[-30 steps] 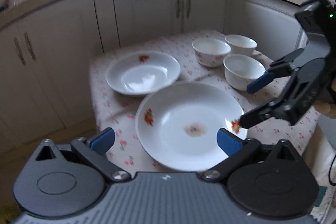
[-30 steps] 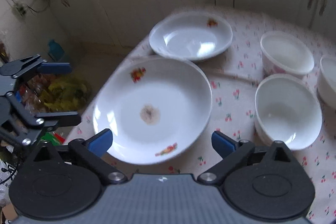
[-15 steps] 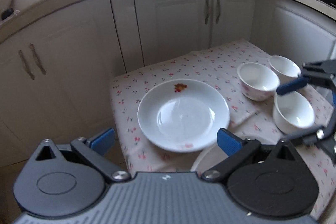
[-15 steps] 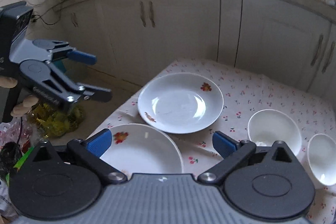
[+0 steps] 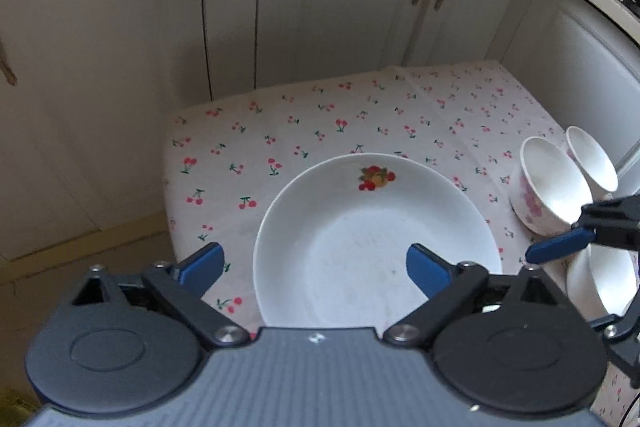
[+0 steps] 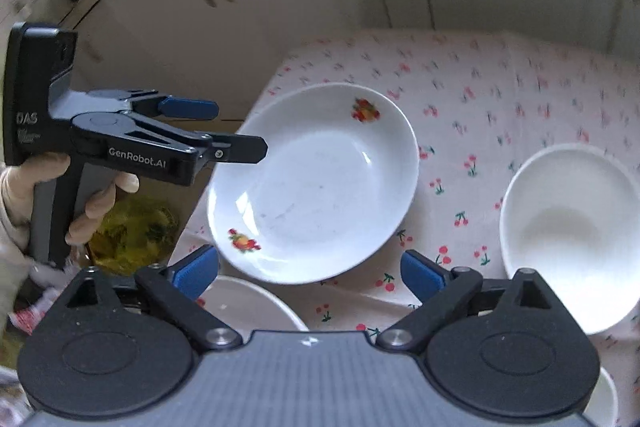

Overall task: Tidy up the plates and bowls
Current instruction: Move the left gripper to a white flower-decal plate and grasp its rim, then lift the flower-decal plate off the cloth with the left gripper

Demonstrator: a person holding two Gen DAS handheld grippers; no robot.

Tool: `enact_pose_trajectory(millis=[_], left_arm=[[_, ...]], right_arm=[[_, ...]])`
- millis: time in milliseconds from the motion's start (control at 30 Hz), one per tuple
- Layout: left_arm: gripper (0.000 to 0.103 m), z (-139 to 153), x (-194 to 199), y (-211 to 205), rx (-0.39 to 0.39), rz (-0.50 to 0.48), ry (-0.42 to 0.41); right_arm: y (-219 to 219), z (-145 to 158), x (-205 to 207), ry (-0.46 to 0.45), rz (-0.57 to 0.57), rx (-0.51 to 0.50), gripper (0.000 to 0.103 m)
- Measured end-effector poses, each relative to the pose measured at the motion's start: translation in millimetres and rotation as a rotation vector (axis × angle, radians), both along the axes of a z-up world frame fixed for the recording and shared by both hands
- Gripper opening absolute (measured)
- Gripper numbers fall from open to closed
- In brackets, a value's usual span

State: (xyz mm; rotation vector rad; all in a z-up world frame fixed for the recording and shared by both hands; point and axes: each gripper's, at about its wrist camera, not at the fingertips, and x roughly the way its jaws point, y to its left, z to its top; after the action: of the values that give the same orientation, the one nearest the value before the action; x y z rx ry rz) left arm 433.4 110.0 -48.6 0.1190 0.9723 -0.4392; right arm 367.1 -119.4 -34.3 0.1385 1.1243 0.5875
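Note:
A white deep plate with fruit prints lies on the cherry-print tablecloth. My left gripper hangs over its near-left rim, jaws wide and closing, one pad over the cloth and the other over the plate's hollow, gripping nothing. In the right wrist view the same plate lies ahead of my right gripper, whose jaws are also closing on nothing. A second plate peeks out beneath it. White bowls stand at the right. The left gripper shows beside the plate's left rim.
Grey cabinet doors rise close behind the table. The table's left edge drops to the floor, where a yellow-green bag lies. A gloved hand holds the left gripper. The nearest bowl sits right of my right gripper.
Both grippers have swept forward from the large stained plate to the far fruit-print plate, which now fills the middle of both views. Both pairs of jaws have narrowed slightly.

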Motion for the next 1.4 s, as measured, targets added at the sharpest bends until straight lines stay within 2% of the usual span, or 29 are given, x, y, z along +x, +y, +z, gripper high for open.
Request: enact_pose_trajectory(millis=[167, 300, 567, 667, 767, 833, 867, 933, 1033, 1167, 1233, 1400], left_arm=[[0.091, -12, 14, -5, -0.003, -0.010, 0.046], [0.081, -20, 16, -8, 0.008, -0.024, 0.057], [0.080, -28, 18, -6, -0.010, -0.037, 0.090], [0.077, -29, 18, -4, -0.011, -0.039, 0.086], [0.072, -28, 20, 0, -0.029, -0.027, 0.096], [0.064, -27, 21, 3, -0.031, -0.017, 0.103], [0.063, -26, 23, 5, -0.032, -0.012, 0.110], [0.053, -25, 25, 8, -0.032, 0.001, 0.123], [0.049, -23, 28, 10, -0.020, 0.003, 0.141], [0.048, -25, 32, 5, 0.011, -0.011, 0.150], [0.048, -27, 34, 4, 0.012, -0.009, 0.153], [0.048, -26, 32, 6, -0.001, 0.001, 0.156]], right_arm=[[0, -13, 15, 0.067, -0.054, 0.012, 0.088], [6, -19, 23, 0.054, -0.055, -0.029, 0.079], [10, -30, 30, 0.078, -0.076, -0.032, 0.077], [8, -32, 33, 0.081, -0.109, -0.023, 0.070], [8, -32, 37, 0.072, -0.136, -0.043, 0.061], [7, -33, 39, 0.073, -0.159, -0.052, 0.055], [6, -33, 40, 0.073, -0.164, -0.054, 0.054], [6, -33, 41, 0.068, -0.169, -0.058, 0.052], [6, -33, 40, 0.062, -0.175, -0.064, 0.050], [7, -34, 41, 0.049, -0.186, -0.085, 0.045], [5, -35, 42, 0.051, -0.198, -0.093, 0.037], [2, -34, 43, 0.065, -0.213, -0.079, 0.037]])
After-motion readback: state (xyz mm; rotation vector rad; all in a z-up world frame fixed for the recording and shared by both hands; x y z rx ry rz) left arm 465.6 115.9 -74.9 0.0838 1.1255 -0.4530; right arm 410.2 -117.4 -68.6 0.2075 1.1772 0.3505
